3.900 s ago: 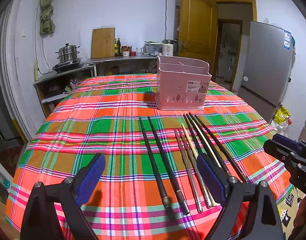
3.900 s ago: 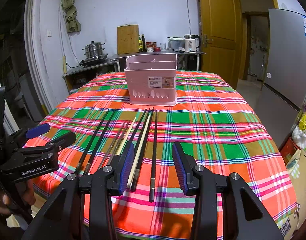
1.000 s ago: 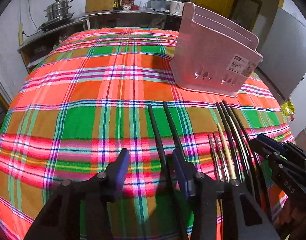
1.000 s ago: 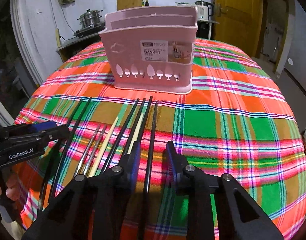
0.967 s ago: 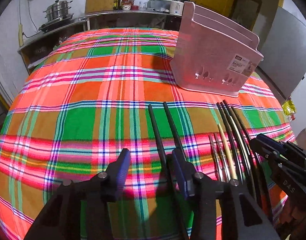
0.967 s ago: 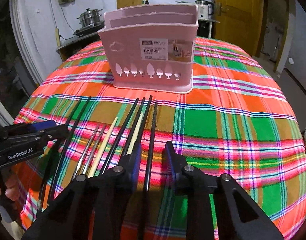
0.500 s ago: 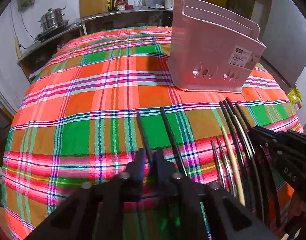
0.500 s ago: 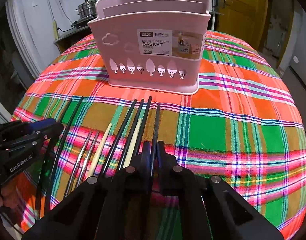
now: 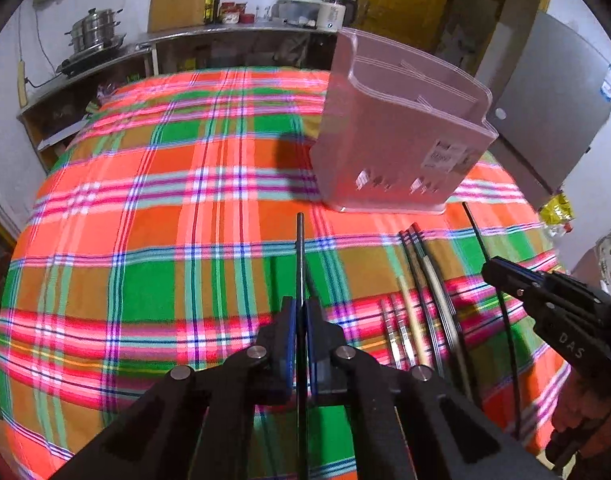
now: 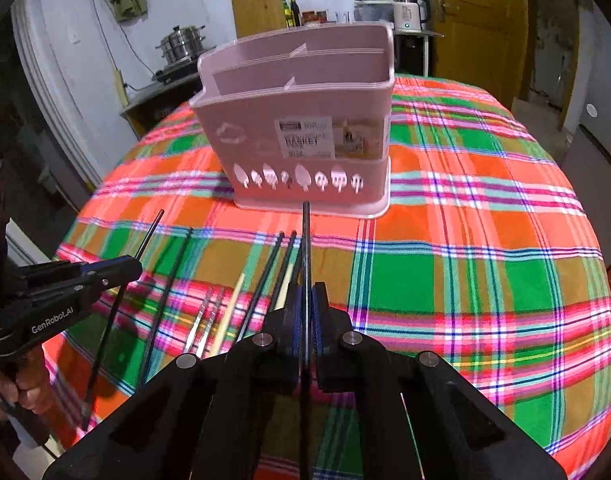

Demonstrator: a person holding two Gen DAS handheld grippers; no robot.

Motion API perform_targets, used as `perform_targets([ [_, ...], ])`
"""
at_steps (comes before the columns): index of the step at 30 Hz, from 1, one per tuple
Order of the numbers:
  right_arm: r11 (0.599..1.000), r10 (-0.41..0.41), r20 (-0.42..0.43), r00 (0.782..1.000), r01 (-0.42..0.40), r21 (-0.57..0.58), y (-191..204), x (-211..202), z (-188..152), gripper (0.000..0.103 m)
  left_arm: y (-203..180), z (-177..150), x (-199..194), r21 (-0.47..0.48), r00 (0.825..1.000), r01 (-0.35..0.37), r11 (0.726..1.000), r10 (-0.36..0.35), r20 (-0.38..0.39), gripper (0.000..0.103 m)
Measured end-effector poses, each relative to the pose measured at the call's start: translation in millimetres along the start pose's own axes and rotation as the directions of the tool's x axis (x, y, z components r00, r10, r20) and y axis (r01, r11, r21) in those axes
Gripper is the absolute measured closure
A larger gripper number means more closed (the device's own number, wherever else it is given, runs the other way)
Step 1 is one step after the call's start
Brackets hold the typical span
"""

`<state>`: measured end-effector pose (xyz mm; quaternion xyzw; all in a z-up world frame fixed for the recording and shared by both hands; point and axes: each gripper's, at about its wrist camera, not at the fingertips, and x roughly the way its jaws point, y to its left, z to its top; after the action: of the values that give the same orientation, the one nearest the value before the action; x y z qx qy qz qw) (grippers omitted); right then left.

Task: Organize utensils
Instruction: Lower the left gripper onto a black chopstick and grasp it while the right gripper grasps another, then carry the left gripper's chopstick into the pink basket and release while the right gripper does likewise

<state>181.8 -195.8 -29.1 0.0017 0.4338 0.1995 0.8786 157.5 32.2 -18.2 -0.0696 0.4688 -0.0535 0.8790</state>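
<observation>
Each gripper holds one black chopstick lifted off the plaid cloth. In the left wrist view my left gripper (image 9: 301, 310) has its jaws closing the last bit, pads pressed on a black chopstick (image 9: 300, 248) that points toward the pink utensil basket (image 9: 397, 140). My right gripper (image 10: 305, 298) is pinched the same way on another black chopstick (image 10: 305, 240), its tip just short of the basket (image 10: 301, 120). The basket's compartments look empty. Each gripper also shows side-on in the other view, the right gripper (image 9: 501, 272) and the left gripper (image 10: 133, 268).
Several chopsticks lie in a row on the cloth between the grippers: black ones (image 10: 273, 272), a pale wooden one (image 10: 231, 312), metal ones (image 10: 203, 324), one black (image 10: 173, 276). A counter with pots (image 9: 93, 36) stands behind, a fridge (image 9: 553, 104) at right. A hand (image 10: 9, 384) holds the left gripper.
Both grippers went from open around a black chopstick to shut on it. Both then rose, lifting the chopsticks off the cloth, and the basket looms nearer.
</observation>
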Motion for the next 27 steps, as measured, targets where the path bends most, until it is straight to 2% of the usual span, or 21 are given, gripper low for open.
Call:
perform_targets([
  [8, 0.999, 0.033, 0.078, 0.996, -0.034, 0.003, 1.9, -31.8, 16.6, 0.098, -4.2, 17.5, -41.5, 0.011, 0.996, 0.050, 0.999, -0.051, 0.073, 0.098],
  [18, 0.998, 0.054, 0.189, 0.980, -0.049, -0.028, 8.8, -82.6, 36.4, 0.098, -11.4, 42.6, -100.6, 0.044, 0.981, 0.082, 0.996, -0.089, 0.171, 0.098],
  [27, 0.997, 0.065, 0.256, 0.964, -0.053, -0.051, 16.7, -108.8, 53.7, 0.098, -21.2, 64.1, -121.2, 0.058, 0.971, 0.111, 0.992, -0.121, 0.205, 0.098],
])
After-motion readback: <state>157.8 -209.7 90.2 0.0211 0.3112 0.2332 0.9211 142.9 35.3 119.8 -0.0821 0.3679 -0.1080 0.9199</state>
